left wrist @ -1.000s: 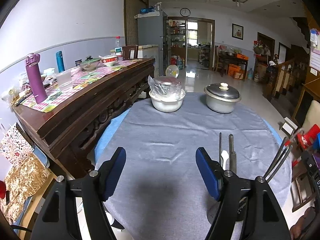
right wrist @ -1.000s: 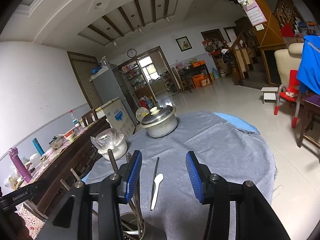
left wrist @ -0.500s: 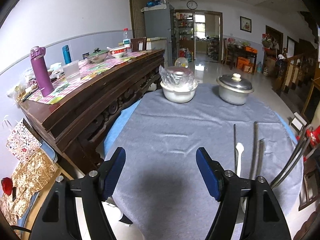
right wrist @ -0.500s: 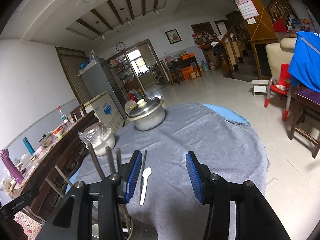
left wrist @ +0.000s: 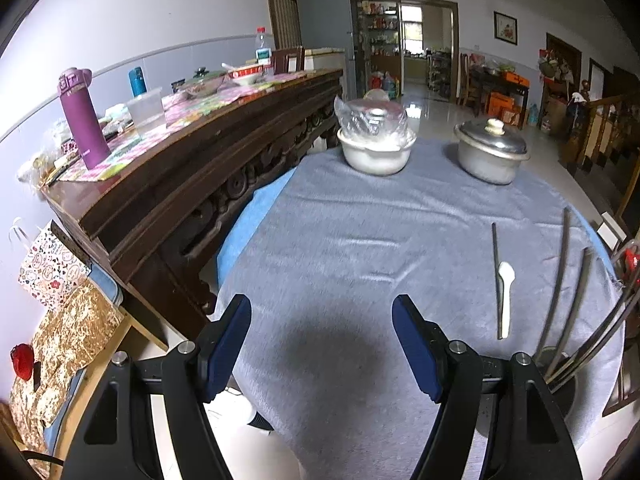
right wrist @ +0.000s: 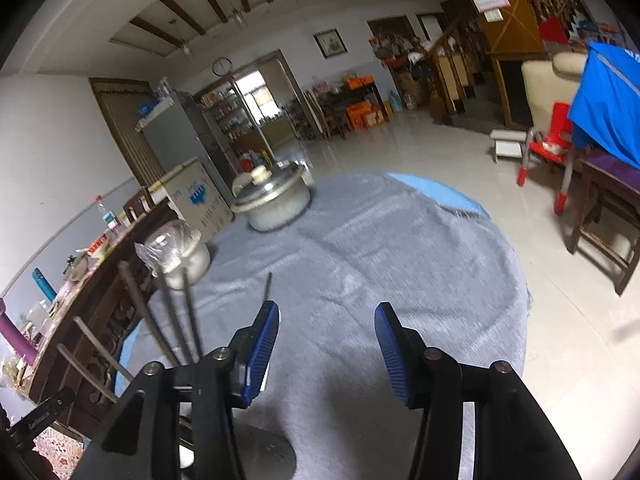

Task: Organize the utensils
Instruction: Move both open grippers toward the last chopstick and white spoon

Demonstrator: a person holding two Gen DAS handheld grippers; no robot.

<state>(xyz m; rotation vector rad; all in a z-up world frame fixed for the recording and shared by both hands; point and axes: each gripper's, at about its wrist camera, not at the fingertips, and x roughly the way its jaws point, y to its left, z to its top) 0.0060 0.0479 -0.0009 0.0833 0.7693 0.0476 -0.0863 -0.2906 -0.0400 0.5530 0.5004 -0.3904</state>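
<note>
Left wrist view: left gripper held apart, nothing between pads, above grey tablecloth. White spoon and dark chopstick laid side by side at 3 o'clock; utensil holder seen at 4 o'clock.

Right wrist view: right gripper apart, jaws just widened, nothing gripped. Chopstick seen at 11 o'clock; upright chopsticks at 9 o'clock.

The left gripper has two matte black plastic arms, each ending in a flat, dark blue pad with a rounded tip, and a round silver screw head sits on every arm where it hinges. The right gripper is built the same way, though its blue pads show fine ribbing across their faces. Small white lettering marks a black part at the lower left of the right wrist view, too small to read.
</note>
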